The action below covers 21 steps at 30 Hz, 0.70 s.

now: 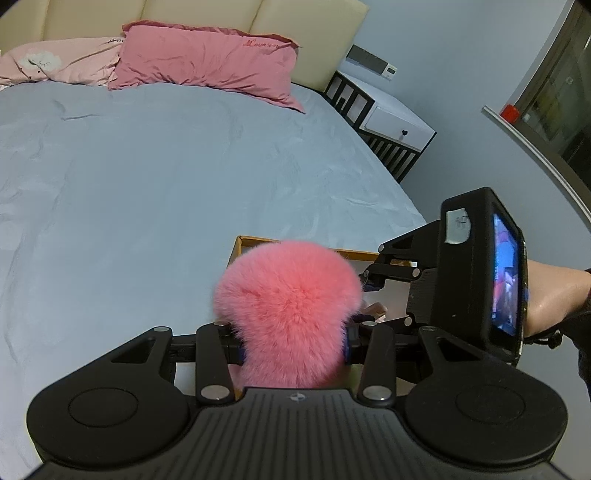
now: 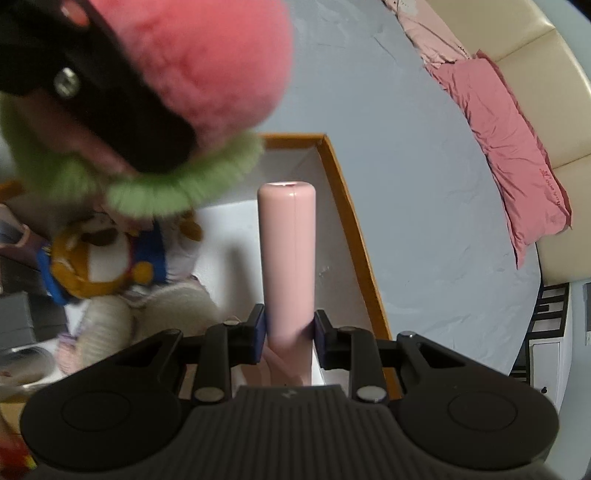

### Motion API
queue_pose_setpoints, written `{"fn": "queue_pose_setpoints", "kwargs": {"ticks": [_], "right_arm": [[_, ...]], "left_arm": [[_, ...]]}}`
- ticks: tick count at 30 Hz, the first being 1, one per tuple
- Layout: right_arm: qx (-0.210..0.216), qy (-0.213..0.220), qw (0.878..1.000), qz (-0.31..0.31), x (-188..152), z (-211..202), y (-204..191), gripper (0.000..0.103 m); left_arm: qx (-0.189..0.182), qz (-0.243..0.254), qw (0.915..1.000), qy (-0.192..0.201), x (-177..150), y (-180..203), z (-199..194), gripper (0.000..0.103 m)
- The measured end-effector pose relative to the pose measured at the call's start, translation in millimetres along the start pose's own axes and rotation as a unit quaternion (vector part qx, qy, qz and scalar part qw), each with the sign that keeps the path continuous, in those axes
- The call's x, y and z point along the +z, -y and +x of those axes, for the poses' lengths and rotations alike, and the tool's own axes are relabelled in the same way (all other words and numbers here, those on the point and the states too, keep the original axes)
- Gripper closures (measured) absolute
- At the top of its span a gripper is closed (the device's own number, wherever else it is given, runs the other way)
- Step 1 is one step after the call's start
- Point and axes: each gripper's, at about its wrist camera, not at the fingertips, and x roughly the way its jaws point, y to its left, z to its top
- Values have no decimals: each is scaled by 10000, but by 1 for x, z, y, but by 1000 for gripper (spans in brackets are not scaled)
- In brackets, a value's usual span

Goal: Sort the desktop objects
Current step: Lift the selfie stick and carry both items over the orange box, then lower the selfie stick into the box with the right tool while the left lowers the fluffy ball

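Pink fluff filled the near part of the left wrist view: a pompom sat squeezed between the left tongs, their blue pads pressed into its sides. Only the right wrist view showed that this pompom had a green frilly collar under it, hanging blurred above a box with an orange rim and white inside.

The right tongs held a smooth pale pink tube upright, clamped near its lower end, its rounded top pointing away over the box floor. In that box lay a plush toy in white, mustard and blue, with a cream ribbed piece just beside it; the pompom and the left tongs covered the box's far left part.

From the left wrist view the box showed only as an orange edge behind the fluff, and the right tongs appeared side on with a lit screen on the back and a hand gripping them.

Farther off spread a blue-grey bed sheet, then a dark pink pillow with cursive embroidery too small to read surely, a paler pillow, a cream padded headboard and a white nightstand with a heart-shaped knob.
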Motion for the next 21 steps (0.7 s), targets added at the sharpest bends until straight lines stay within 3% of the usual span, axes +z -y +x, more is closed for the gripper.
{"fn": "queue_pose_setpoints", "kwargs": {"ticks": [9, 21], "right_arm": [[89, -137, 9990, -420, 8, 31, -7, 75], [260, 167, 9982, -519, 5, 48, -11, 73]], "left_arm": [[121, 40, 9999, -81, -2, -8, 12, 56], [218, -75, 9996, -180, -2, -24, 21, 56]]}}
